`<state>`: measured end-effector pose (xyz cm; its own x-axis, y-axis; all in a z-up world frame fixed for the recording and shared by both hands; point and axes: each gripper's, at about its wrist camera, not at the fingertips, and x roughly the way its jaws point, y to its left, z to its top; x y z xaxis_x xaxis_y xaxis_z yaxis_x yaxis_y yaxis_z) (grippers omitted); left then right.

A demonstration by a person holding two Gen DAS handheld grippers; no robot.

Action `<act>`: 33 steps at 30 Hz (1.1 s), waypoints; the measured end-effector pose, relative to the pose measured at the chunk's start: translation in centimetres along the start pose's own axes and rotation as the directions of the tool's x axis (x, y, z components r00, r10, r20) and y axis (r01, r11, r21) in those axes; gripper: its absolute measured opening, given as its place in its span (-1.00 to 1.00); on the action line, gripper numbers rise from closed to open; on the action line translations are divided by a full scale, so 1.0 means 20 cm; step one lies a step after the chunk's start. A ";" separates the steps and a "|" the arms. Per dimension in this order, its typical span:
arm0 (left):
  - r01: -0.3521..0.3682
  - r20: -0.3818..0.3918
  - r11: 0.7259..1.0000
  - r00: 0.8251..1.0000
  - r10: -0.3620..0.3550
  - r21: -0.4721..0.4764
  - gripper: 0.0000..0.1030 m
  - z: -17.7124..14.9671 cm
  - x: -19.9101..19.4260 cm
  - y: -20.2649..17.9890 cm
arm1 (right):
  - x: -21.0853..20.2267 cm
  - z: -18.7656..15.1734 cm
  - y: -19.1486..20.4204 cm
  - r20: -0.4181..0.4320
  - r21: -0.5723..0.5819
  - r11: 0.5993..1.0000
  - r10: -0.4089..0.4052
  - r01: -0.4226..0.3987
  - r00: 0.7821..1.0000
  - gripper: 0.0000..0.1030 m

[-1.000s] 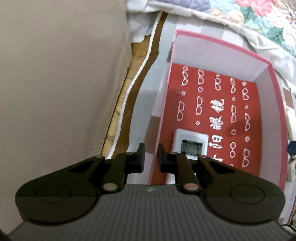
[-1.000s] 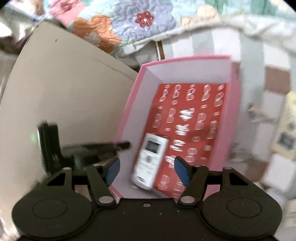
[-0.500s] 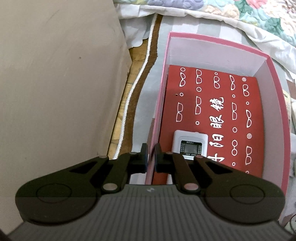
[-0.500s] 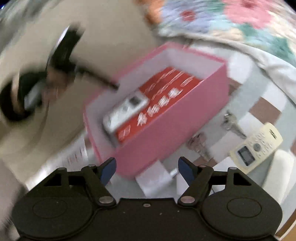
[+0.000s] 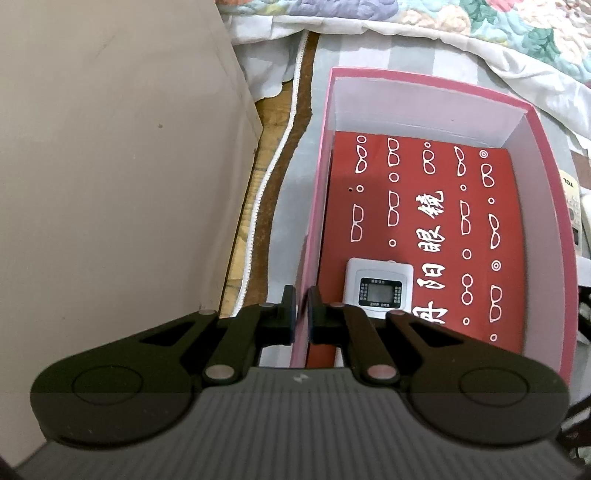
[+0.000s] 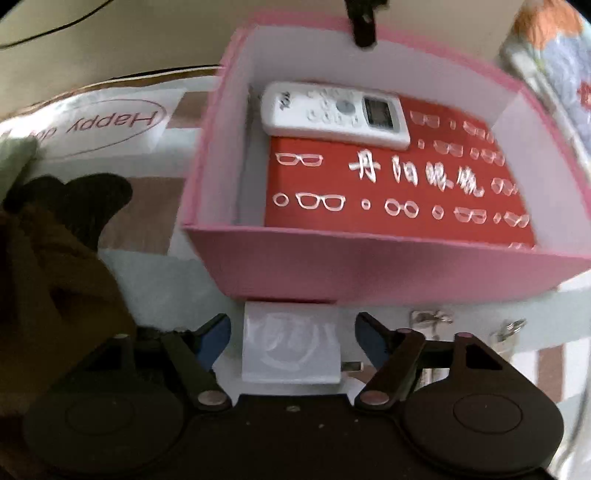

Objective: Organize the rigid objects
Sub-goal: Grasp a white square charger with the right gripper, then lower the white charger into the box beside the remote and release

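A pink box (image 5: 314,206) with a red glasses-patterned bottom holds a white remote (image 5: 378,286). My left gripper (image 5: 301,317) is shut on the box's left wall near its front corner. In the right wrist view the same box (image 6: 369,262) and remote (image 6: 332,112) show, with my left gripper's fingertips (image 6: 364,26) on the far wall. My right gripper (image 6: 291,339) is open, its fingers on either side of a white plug adapter (image 6: 291,345) that lies just outside the box's near wall.
Keys (image 6: 430,317) lie right of the adapter. A dark brown cloth (image 6: 55,266) lies at the left. A beige wall (image 5: 110,166) stands left of the box. A floral quilt (image 5: 480,26) lies behind it. Another cream remote (image 5: 572,206) peeks past the box's right side.
My left gripper has closed onto the box's left wall. My right gripper has swung round the box and come down over the white adapter, still open.
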<state>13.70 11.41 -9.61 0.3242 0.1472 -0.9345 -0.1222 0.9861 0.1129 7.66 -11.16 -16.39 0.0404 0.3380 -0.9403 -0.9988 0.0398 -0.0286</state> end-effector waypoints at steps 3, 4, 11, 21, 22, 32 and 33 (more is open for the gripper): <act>0.009 0.001 1.000 1.000 -0.009 -0.007 -0.90 0.00 0.00 0.02 | 0.03 -0.01 -0.07 0.008 0.179 0.983 0.044 -0.044 0.999 0.19; 0.016 0.000 1.000 1.000 -0.016 -0.013 -0.89 0.00 0.00 0.02 | 0.02 -0.03 -0.07 0.016 0.206 0.978 0.032 -0.035 0.999 0.18; 0.009 -0.007 1.000 1.000 -0.009 -0.010 -0.89 -0.01 0.00 0.01 | -0.06 -0.15 -0.15 0.045 0.545 0.838 0.009 -0.032 0.999 0.18; -0.033 0.001 0.999 0.999 0.033 0.030 -0.88 -0.01 0.00 -0.01 | -0.30 -0.22 -0.15 0.116 0.618 0.786 -0.097 0.005 0.989 0.18; -0.036 0.003 0.999 0.999 0.036 0.035 -0.88 -0.01 0.00 -0.02 | -0.32 -0.22 -0.15 0.124 0.619 0.786 -0.105 0.006 0.987 0.18; -0.014 0.005 1.000 1.000 0.014 0.003 -0.88 -0.01 0.00 0.01 | -0.74 -0.08 -0.13 0.361 0.571 0.813 -0.130 -0.109 0.924 0.19; -0.014 0.006 1.000 1.000 0.014 0.001 -0.88 -0.01 0.00 0.01 | -0.77 -0.04 -0.11 0.378 0.544 0.834 -0.148 -0.091 0.914 0.19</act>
<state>13.56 11.53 -9.60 0.3278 0.1614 -0.9309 -0.1261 0.9840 0.1262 9.22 -17.22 -2.05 0.1951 0.6589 -0.7265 -0.8214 0.5145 0.2460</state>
